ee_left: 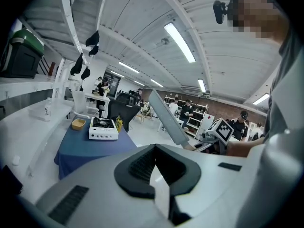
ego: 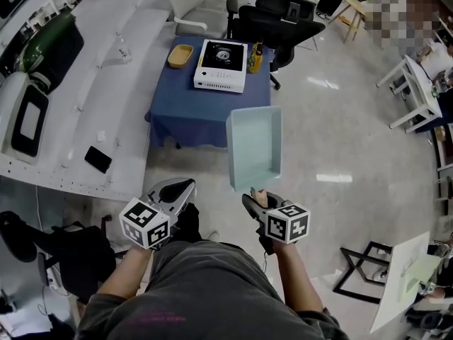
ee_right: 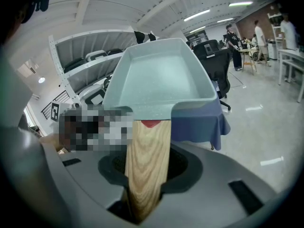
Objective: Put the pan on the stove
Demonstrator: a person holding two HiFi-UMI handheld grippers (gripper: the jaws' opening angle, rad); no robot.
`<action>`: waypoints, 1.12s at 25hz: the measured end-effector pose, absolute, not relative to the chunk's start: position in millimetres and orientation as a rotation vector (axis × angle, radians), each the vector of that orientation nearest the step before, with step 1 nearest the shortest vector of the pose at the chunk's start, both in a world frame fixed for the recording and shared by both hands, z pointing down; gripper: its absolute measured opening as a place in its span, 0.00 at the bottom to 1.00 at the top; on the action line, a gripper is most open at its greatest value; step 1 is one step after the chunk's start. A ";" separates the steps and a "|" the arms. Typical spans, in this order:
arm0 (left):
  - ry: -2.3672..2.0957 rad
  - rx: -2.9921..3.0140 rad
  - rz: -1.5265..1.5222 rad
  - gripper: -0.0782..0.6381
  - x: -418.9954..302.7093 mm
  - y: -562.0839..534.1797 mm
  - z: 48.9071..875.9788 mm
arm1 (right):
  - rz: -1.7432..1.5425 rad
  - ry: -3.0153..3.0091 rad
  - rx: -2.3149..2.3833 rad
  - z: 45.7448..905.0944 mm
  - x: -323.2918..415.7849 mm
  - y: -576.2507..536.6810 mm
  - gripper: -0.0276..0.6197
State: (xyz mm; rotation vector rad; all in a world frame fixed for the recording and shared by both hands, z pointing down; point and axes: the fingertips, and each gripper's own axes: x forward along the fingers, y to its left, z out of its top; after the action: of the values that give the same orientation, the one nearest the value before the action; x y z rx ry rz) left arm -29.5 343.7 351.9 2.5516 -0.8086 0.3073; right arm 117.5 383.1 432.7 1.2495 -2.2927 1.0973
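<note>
Jutting forward from the right gripper (ego: 259, 205), the pan (ego: 255, 148) is clamped by its wooden handle (ee_right: 147, 160).

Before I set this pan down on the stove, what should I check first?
1. Right hand-held gripper clamped on the pan's wooden handle: ok.
2. Rectangular pan empty: ok.
3. Top of the portable stove free of objects: ok.
4. Left hand-held gripper empty and apart from the pan: ok.
5. Pan above the stove: not ok; it hangs over the floor, short of the blue-clothed table.
6. Burner off: cannot tell.
</note>
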 end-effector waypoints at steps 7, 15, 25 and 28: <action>-0.785 2.552 0.316 0.11 -25.9 286.2 363.3 | 1.113 -2.269 1.285 440.9 125.7 333.6 0.24; -0.774 2.533 0.350 0.11 -49.8 187.3 376.4 | 1.161 -2.233 1.316 453.8 109.7 247.6 0.24; -0.757 2.540 0.376 0.11 -80.8 64.7 382.7 | 1.205 -2.175 1.339 464.0 83.7 145.7 0.24; -0.747 2.539 0.384 0.11 -87.1 39.3 388.0 | 1.219 -2.150 1.347 469.7 78.4 124.4 0.24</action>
State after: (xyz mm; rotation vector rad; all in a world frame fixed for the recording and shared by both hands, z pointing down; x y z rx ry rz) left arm -87.1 39.3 388.0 2.5394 -0.7468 0.3845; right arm 78.4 124.4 469.7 1.3465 -2.1503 1.2190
